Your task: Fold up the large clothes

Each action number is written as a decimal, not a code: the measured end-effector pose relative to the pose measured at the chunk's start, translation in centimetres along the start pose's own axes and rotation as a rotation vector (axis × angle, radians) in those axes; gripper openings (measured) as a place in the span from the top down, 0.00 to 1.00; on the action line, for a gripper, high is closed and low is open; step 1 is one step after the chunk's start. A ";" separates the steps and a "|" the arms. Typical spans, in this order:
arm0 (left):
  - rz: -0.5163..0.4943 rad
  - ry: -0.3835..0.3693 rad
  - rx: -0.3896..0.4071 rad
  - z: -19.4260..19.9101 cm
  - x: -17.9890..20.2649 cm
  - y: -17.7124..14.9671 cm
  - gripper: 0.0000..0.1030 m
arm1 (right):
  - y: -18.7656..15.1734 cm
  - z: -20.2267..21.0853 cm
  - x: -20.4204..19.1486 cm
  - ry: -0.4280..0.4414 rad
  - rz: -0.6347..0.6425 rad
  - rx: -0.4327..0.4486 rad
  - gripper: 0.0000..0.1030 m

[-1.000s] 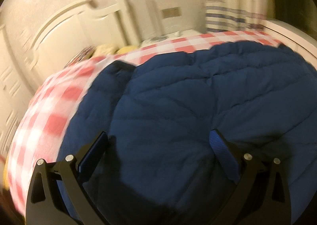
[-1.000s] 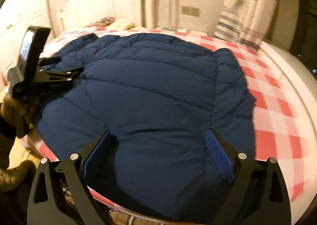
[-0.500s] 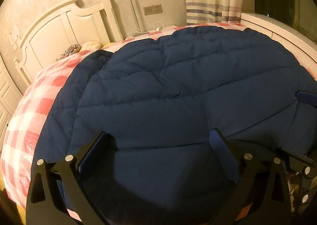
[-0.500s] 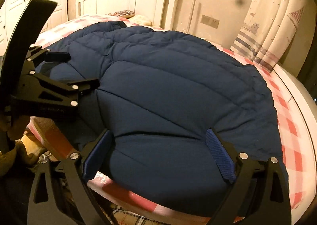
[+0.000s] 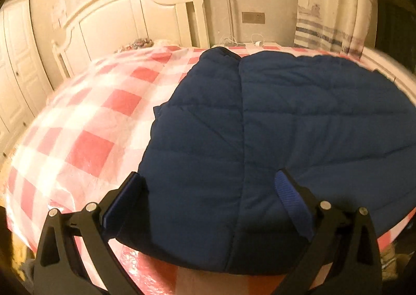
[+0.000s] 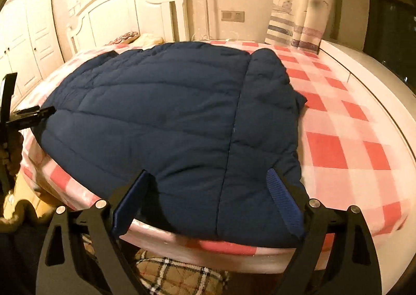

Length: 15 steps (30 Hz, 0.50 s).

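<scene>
Navy puffer jacket [image 6: 166,118] lies flat on the checked bedspread [image 6: 335,123], hem just ahead of both my tools. Judged: light, soft, bulky, slick shell, so pinch deep at hem corners or a seam. Right gripper [image 6: 208,196] wide, just closing slightly, nothing held. Left gripper [image 5: 208,196] wide, empty, over the sleeve-side hem.

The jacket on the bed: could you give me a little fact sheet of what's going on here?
Garment: dark blue quilted jacket, spread flat
Surface: bed with red-and-white check cover
Near edge: jacket hem reaches the bed's front edge
Left gripper: open, over the jacket's left side, nothing held
Right gripper: open, over the right side, nothing held
Background: white headboard, curtain
Folding: not yet begun
</scene>
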State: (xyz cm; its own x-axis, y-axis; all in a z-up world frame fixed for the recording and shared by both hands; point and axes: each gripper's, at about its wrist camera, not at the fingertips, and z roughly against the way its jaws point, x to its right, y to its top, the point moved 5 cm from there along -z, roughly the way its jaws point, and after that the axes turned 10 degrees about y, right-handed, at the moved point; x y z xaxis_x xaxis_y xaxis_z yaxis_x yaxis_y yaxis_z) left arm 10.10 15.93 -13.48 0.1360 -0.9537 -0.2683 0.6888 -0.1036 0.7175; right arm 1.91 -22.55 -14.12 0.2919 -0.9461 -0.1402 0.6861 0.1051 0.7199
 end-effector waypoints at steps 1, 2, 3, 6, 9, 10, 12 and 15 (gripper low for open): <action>0.006 -0.004 -0.002 -0.1 0.0 -0.1 0.02 | 0.0 -0.3 -0.2 -0.018 0.012 -0.007 0.15; 0.012 -0.015 -0.007 -0.1 0.0 -0.1 0.02 | 0.0 -0.4 -0.2 -0.026 0.017 -0.011 0.15; 0.023 -0.037 -0.018 -0.2 -0.2 -0.2 0.02 | 0.0 -0.6 -0.2 -0.029 0.022 -0.015 0.14; 0.056 -0.094 -0.050 -0.7 -0.8 -0.3 0.02 | -0.1 -1.1 0.3 -0.014 0.026 -0.006 0.13; 0.085 -0.066 -0.065 -0.6 -0.6 -0.6 0.02 | 0.0 -1.6 0.6 -0.026 0.037 0.001 0.12; 0.093 -0.048 -0.067 -0.3 -0.3 -0.9 0.02 | 0.1 -1.8 0.6 -0.029 0.043 -0.003 0.11; 0.093 -0.031 -0.065 0.2 0.0 -1.1 0.02 | 0.4 -2.0 1.2 -0.019 0.045 -0.009 0.11; 0.096 -0.035 -0.080 0.8 -0.2 -1.2 0.02 | 1.1 -2.4 1.9 -0.006 0.033 -0.028 0.11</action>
State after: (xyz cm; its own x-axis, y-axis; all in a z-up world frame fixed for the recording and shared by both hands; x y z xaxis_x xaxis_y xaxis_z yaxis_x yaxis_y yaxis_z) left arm 8.70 16.05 -13.81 0.1804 -0.9675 -0.1773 0.7285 0.0103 0.6849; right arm 4.79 -23.53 -15.23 0.3105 -0.9439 -0.1123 0.6943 0.1445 0.7050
